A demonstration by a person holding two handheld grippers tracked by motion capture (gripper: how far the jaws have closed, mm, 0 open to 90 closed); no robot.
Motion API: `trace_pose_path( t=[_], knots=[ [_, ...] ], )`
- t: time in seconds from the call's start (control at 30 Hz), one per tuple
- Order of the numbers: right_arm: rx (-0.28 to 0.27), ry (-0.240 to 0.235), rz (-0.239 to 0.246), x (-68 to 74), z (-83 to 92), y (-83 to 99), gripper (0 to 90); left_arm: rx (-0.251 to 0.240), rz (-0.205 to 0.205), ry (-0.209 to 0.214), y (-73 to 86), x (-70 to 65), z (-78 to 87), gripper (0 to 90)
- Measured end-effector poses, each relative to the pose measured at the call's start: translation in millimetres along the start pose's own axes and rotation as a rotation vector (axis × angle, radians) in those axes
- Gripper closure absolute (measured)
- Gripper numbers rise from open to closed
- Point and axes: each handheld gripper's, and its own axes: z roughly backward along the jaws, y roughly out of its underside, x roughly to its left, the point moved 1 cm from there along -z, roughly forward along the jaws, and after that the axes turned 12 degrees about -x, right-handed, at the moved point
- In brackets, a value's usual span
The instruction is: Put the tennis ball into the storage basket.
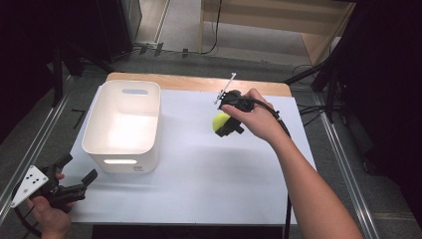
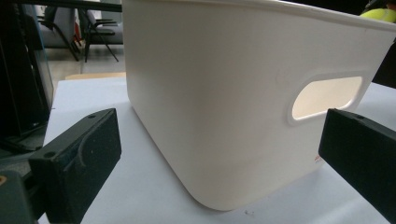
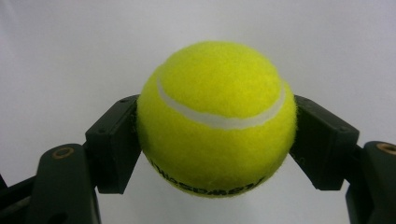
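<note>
— Nearest the high view's camera, what is the left gripper [image 1: 79,180] doing?
— Its jaws stand wide apart with nothing between them, low at the table's near left corner. In the left gripper view they frame the white bin [image 2: 243,93], not touching it.
— And the right gripper [image 1: 226,122]?
— Closed on a yellow tennis ball [image 3: 217,119], one jaw pressed to each side. It is held over the white table [image 1: 209,169], to the right of the bin and well apart from it.
— Anything in the bin?
— From above, its inside [image 1: 127,124] looks bare. It has a slot handle in the near wall.
— Any writing?
— Dark letters run along the ball's underside, upside down and unreadable. A small red mark sits low on the bin, too small to read
</note>
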Motion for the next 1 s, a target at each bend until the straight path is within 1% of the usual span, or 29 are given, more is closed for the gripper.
trace_pose_path(
  t=[0.1, 0.2, 0.3, 0.33, 0.47, 0.5, 0.73, 0.77, 1.0],
  knots=[
    [-0.019, -0.015, -0.001, 2.0, 0.5, -4.6, 23.1, 0.000, 0.000, 0.000, 0.1, -0.2, -0.1, 0.0],
    [-0.017, -0.015, 0.000, 4.1, -0.5, -9.0, 23.1, -0.001, 0.001, 0.000, 0.1, -0.3, -0.2, 0.0],
    [-0.016, -0.021, 0.012, 5.9, -2.0, -13.1, 23.1, -0.002, 0.001, 0.002, 0.1, 0.0, -0.1, 0.0],
    [-0.013, -0.018, 0.003, 7.2, -2.3, -14.5, 23.2, -0.002, 0.002, 0.003, 0.1, 0.0, -0.1, 0.0],
    [-0.013, -0.024, 0.021, 9.0, -4.9, -20.3, 23.2, -0.006, 0.005, 0.002, 0.1, -0.1, -0.2, 0.0],
    [-0.014, -0.024, 0.018, 10.1, -5.3, -22.1, 23.2, -0.006, 0.005, 0.002, 0.1, 0.0, -0.2, 0.0],
    [-0.013, -0.030, 0.039, 14.7, -6.8, -34.5, 23.2, -0.007, 0.006, 0.003, 0.2, 0.2, -0.2, 0.0],
    [-0.013, -0.031, 0.050, 14.6, -6.9, -36.1, 23.1, -0.008, 0.006, 0.003, 0.2, 0.1, -0.2, 0.0],
    [-0.018, -0.038, 0.065, 19.5, -8.3, -47.4, 23.2, -0.009, 0.007, 0.005, 0.2, 0.4, -0.3, 0.0]
  ],
)
